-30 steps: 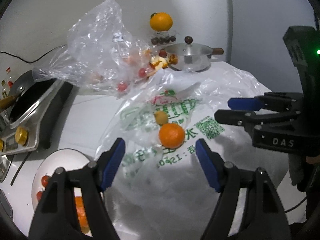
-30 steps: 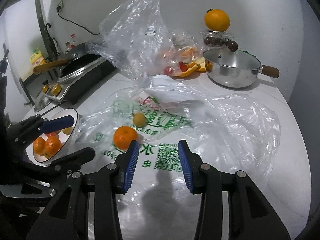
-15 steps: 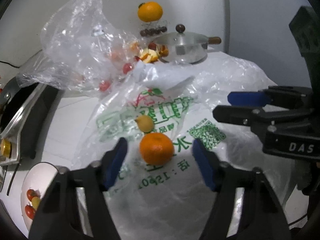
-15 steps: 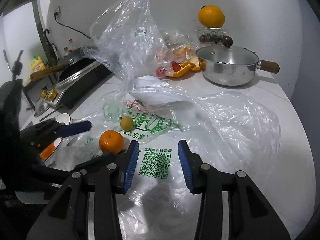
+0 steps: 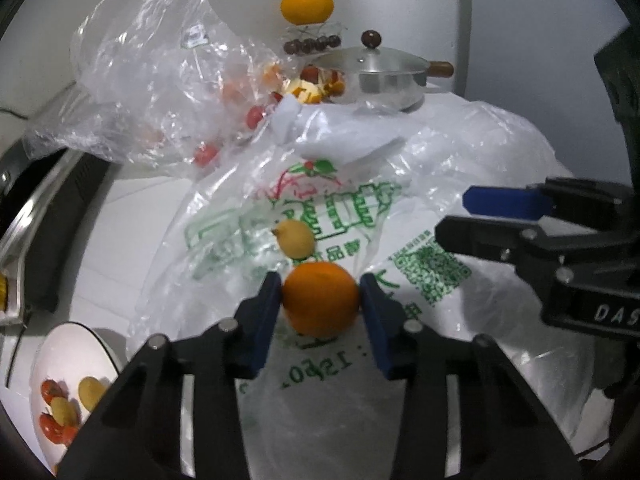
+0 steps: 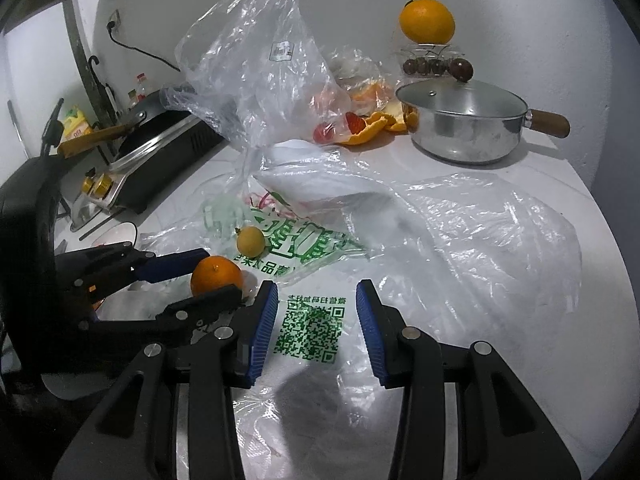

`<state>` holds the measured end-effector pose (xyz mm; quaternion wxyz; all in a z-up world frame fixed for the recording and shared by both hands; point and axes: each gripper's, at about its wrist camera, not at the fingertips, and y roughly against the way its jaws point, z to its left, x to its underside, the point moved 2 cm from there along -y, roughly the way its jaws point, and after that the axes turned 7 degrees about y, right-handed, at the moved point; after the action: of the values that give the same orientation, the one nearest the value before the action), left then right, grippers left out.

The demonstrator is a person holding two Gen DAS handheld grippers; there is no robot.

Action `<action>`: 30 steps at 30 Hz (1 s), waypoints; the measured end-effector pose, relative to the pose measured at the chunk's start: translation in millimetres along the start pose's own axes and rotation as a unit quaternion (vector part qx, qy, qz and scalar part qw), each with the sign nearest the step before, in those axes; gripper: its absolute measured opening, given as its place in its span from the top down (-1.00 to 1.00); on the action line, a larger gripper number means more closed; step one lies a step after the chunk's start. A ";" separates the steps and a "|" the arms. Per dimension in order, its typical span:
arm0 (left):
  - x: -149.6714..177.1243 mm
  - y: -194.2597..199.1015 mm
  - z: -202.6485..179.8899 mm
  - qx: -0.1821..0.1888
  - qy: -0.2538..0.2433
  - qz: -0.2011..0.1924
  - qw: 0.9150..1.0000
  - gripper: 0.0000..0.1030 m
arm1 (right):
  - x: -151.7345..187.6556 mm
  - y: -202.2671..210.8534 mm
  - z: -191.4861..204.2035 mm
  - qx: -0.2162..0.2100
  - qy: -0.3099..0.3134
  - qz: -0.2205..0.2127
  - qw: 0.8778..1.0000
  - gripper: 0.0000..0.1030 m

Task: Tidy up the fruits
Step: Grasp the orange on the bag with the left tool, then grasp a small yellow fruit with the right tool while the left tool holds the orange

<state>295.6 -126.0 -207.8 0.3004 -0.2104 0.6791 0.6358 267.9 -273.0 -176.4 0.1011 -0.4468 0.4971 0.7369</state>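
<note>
Grasp phase of fruit sorting. The left gripper has its two blue pads set against opposite sides of a mandarin orange that lies on the printed plastic bag; the pads appear to touch the peel on both flanks, so the fruit is judged to be pinched but not yet lifted, its underside apparently level with the film. A small yellow fruit, possibly a loquat, lies on the same bag just beyond the mandarin, nearly touching it. The white plate, off the near-left edge of the bag, already carries several red and yellow fruits and is the likely destination. The right gripper hovers spread and empty over the green QR code printed on the bag, just right of the mandarin. Beyond the bag stand a crumpled clear bag with red fruit inside, orange peels, a lidded saucepan, and a large orange on a clear box. The next move calls for a straight lift clear of the loose film, without nudging the yellow fruit, then a carry leftward to the plate; the thin bag could cling or drag.
</note>
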 end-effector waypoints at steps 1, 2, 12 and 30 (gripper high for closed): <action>0.8 2.0 1.0 0.004 0.002 -0.002 1.000 0.20 | -0.8 -0.2 1.6 0.001 0.002 0.001 1.000 0.16; 1.4 4.6 1.0 0.006 0.002 -0.004 1.000 0.20 | -1.2 -0.4 2.5 0.002 0.003 0.002 1.000 0.16; 1.2 43.2 12.3 0.028 0.017 -0.041 0.999 0.20 | -13.0 -5.0 23.0 0.009 0.020 0.007 1.000 0.16; -0.9 68.2 55.7 0.036 0.056 -0.081 0.995 0.20 | -51.3 -44.2 51.0 0.019 0.056 0.033 0.998 0.16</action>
<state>258.6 -63.9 -157.6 0.3201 -0.2891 0.6977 0.5720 295.4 -194.4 -160.4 0.0568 -0.4685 0.5303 0.7043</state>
